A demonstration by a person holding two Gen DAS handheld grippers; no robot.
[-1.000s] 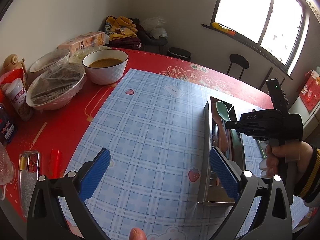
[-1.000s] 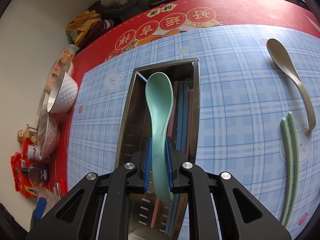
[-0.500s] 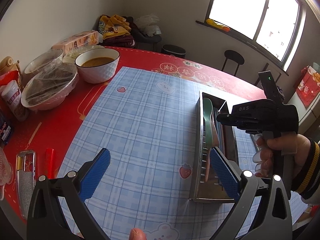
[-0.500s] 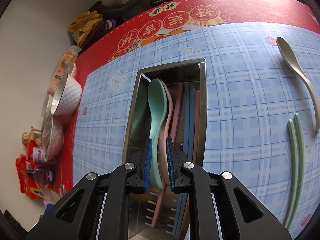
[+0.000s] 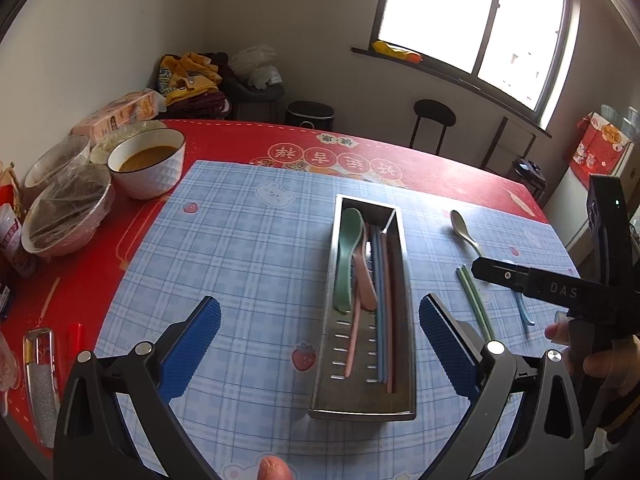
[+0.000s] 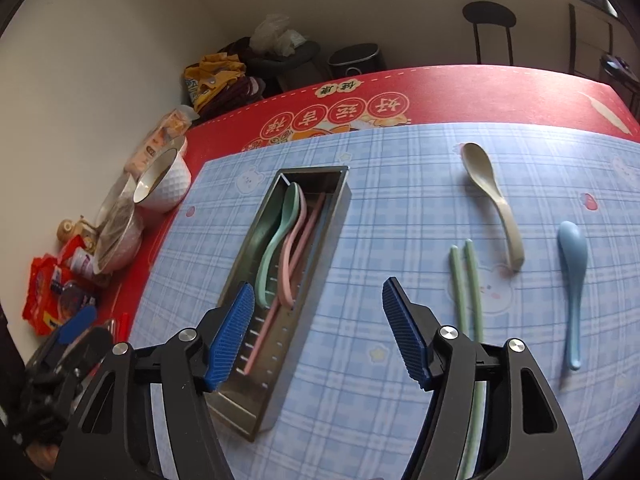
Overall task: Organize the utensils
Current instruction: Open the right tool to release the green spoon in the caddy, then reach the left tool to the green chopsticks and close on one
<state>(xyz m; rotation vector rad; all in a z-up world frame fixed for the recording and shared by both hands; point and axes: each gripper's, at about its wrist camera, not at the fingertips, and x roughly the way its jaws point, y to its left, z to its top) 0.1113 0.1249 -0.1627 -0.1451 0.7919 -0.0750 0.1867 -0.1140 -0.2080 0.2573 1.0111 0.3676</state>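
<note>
Hidden: the pale green chopsticks (image 6: pixel 466 284) run under the right gripper's frame, so their near ends are cut off; the far ends of the blue chopsticks (image 5: pixel 378 300) in the tray lie in shadow.
Hard to read: the plastic-covered bowls (image 5: pixel 66 210) at the table's left edge show only dark contents.
Right gripper (image 6: pixel 318 334): jaws have just been opening and stand spread with nothing between them, above the cloth between tray and green chopsticks.
Left gripper (image 5: pixel 320 344): spread wide, empty, the tray's near end between its blue pads.
Tray: a long stainless-steel utensil tray (image 6: pixel 256 412) holding a mint-green spoon (image 6: pixel 276 244), a pink spoon (image 6: pixel 294 254) touching it, and pink and blue chopsticks.
Outside the tray: a beige spoon (image 6: pixel 492 200) and a light blue spoon (image 6: pixel 573 280) lie on the cloth to its right.
Surface: blue plaid cloth (image 5: pixel 240 248) over a red table cover (image 5: pixel 460 172).
Room: a white bowl of brown sauce (image 5: pixel 147 162), a bright window (image 5: pixel 476 20), a black stool (image 5: pixel 434 114).
</note>
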